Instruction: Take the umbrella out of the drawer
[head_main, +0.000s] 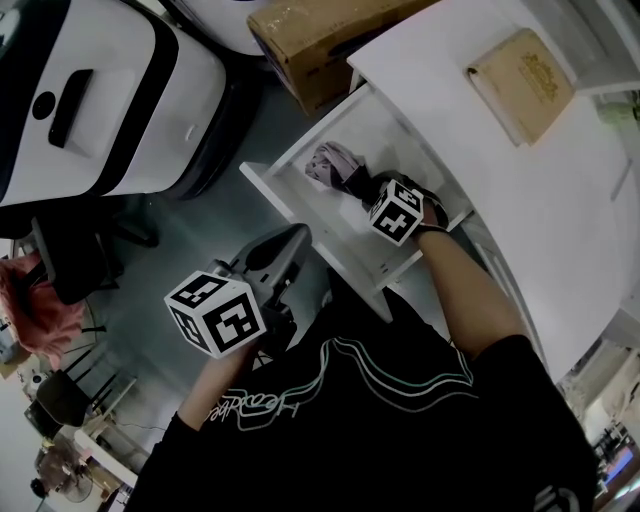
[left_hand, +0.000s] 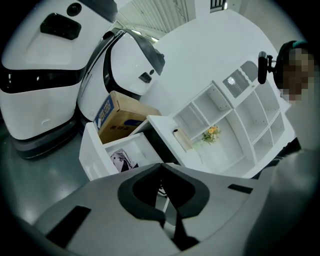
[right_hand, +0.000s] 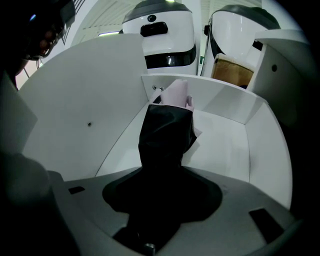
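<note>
The white drawer (head_main: 300, 212) stands pulled out from the white desk (head_main: 560, 210). In it lies the folded umbrella (head_main: 338, 165), pale mauve at its far end and black at the near end. My right gripper (head_main: 368, 190) reaches steeply down into the drawer. In the right gripper view the umbrella's black part (right_hand: 167, 135) fills the gap between the jaws of that gripper (right_hand: 162, 200), and the umbrella rests on the drawer (right_hand: 225, 150) floor. My left gripper (head_main: 290, 242) hangs outside, in front of the drawer, its tips together (left_hand: 161, 167) and empty. The umbrella (left_hand: 120, 161) shows in the drawer (left_hand: 92, 150) beyond it.
A cardboard box (head_main: 320, 40) sits on the floor behind the drawer, next to large white rounded machines (head_main: 110, 90). A tan book (head_main: 520, 85) lies on the desk top. White shelves with a small flower bunch (left_hand: 212, 132) stand past the desk.
</note>
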